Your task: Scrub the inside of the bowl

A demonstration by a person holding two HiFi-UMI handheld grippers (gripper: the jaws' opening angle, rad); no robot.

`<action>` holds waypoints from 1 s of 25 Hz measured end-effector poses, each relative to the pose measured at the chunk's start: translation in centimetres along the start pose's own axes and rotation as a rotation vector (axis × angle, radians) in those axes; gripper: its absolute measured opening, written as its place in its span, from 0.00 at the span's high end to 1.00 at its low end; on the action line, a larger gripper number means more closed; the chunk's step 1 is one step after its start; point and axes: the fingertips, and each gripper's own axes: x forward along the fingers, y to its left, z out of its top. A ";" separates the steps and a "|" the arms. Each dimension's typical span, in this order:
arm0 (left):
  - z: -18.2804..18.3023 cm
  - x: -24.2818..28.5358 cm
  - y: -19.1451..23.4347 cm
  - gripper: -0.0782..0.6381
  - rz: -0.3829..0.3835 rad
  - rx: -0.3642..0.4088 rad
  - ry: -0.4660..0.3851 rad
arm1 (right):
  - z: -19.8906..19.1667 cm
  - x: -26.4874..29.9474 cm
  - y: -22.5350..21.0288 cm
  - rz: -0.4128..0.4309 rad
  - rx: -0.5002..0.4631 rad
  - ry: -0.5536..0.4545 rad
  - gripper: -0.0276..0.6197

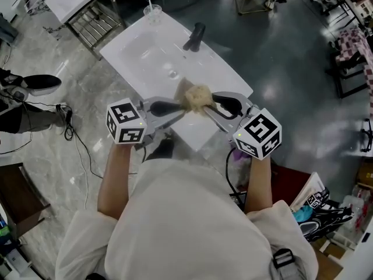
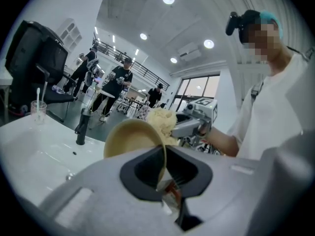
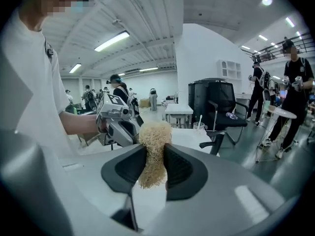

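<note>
The smooth, round tan bowl [image 2: 130,137] hangs tipped on its side above the white sink [image 1: 140,51], its thin rim pinched in the left claw [image 2: 165,168]. The right claw [image 3: 153,163] squeezes a pale, wiry scrubber [image 3: 154,141] between its 2 dark pads, the tufted head at the bowl's mouth. A clear cup [image 1: 152,13] holding a straw stands at the worktop's [image 1: 201,130] far corner.
</note>
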 end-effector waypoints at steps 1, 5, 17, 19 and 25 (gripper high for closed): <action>0.0 -0.1 0.1 0.87 0.002 0.003 0.008 | 0.2 0.1 0.0 -0.006 -0.013 0.005 0.78; -0.3 -0.2 -0.1 0.87 0.001 0.001 0.023 | 0.4 0.1 -0.4 -0.031 -0.054 0.022 0.78; -1.9 0.0 -2.2 0.87 -0.083 -0.024 0.057 | -1.4 0.9 -2.4 -0.124 -0.203 0.190 0.78; -1.8 0.0 -2.7 0.87 -0.106 -0.029 0.043 | -1.8 1.3 -2.7 -0.123 -0.210 0.194 0.78; -1.2 -0.4 -3.2 0.87 -0.150 -0.052 0.002 | -2.8 2.0 -2.9 -0.094 -0.212 0.173 0.78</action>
